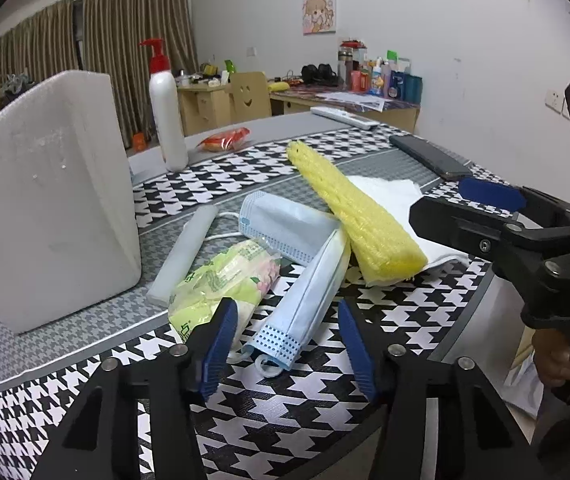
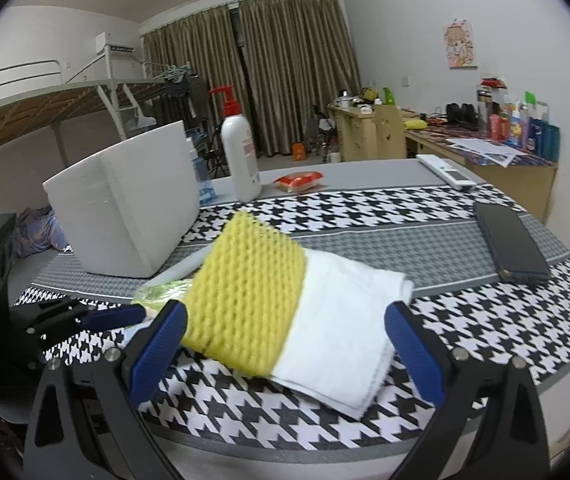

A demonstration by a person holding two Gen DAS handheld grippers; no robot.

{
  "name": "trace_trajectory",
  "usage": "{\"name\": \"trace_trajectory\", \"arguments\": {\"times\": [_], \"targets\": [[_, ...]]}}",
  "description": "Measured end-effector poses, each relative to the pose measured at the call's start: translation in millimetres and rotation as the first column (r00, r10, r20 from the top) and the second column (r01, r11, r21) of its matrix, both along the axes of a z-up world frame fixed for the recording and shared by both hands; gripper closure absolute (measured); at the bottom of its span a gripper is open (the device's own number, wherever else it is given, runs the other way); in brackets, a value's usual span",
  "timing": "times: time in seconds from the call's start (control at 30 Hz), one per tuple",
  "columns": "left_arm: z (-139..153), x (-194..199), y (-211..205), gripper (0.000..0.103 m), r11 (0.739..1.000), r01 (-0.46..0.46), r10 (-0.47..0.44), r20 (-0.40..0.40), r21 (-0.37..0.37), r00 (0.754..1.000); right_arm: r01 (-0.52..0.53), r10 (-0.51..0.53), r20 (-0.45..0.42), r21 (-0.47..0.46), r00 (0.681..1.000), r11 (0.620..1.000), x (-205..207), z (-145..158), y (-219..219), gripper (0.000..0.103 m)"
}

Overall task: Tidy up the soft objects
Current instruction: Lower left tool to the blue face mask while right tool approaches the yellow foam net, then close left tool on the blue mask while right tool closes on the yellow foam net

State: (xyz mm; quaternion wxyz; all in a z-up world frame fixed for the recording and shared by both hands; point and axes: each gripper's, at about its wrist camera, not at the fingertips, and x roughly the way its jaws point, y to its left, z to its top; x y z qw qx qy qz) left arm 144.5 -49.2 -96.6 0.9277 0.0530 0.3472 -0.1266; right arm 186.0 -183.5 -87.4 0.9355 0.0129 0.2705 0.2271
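A pile of soft things lies on the houndstooth table cloth (image 1: pixel 277 420). My left gripper (image 1: pixel 288 320) stands open, with the near end of a folded blue face mask (image 1: pixel 297 304) between its blue pads, and neither pad presses on it. A second mask (image 1: pixel 285 224), a green tissue pack (image 1: pixel 221 276) and a white foam strip (image 1: pixel 185 252) lie just beyond. A yellow foam net (image 2: pixel 249 292) rests on a folded white cloth (image 2: pixel 345 340). My right gripper (image 2: pixel 285 316) is open just in front of them and holds nothing.
A big white foam box (image 1: pixel 49 216) stands at the left. Behind it are a white pump bottle (image 1: pixel 167 116) and a red packet (image 1: pixel 225 140). A dark phone (image 2: pixel 513 248) and a white remote (image 2: pixel 445 172) lie at the far right. A person's hand (image 1: pixel 553 356) holds the right gripper.
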Motion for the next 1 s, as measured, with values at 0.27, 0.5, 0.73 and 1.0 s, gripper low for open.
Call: {"name": "trace_trajectory", "arguments": {"times": [0.27, 0.5, 0.73, 1.0], "targets": [[-4.5, 6.1, 1.8, 0.058, 1.000, 0.005, -0.006, -0.029, -0.010, 1.000, -0.046, 0.046, -0.019, -0.007, 0.999, 0.999, 7.1, -3.0, 13.3, 0.002], [-5.9, 9.4, 0.1, 0.068, 1.000, 0.019, -0.020, -0.043, -0.022, 0.999, -0.068, 0.067, -0.042, -0.011, 0.997, 0.998, 14.2, -7.7, 18.8, 0.002], [-4.7, 9.7, 0.1, 0.087, 0.998, 0.042, -0.044, -0.044, -0.044, 0.998, -0.070, 0.069, -0.069, -0.008, 0.995, 0.998, 17.5, -10.9, 18.1, 0.004], [-1.9, 6.8, 0.6, 0.092, 0.997, 0.048, -0.050, -0.024, -0.053, 0.998, -0.096, 0.096, -0.134, 0.012, 0.986, 0.995, 18.2, -17.8, 14.9, 0.048]]}}
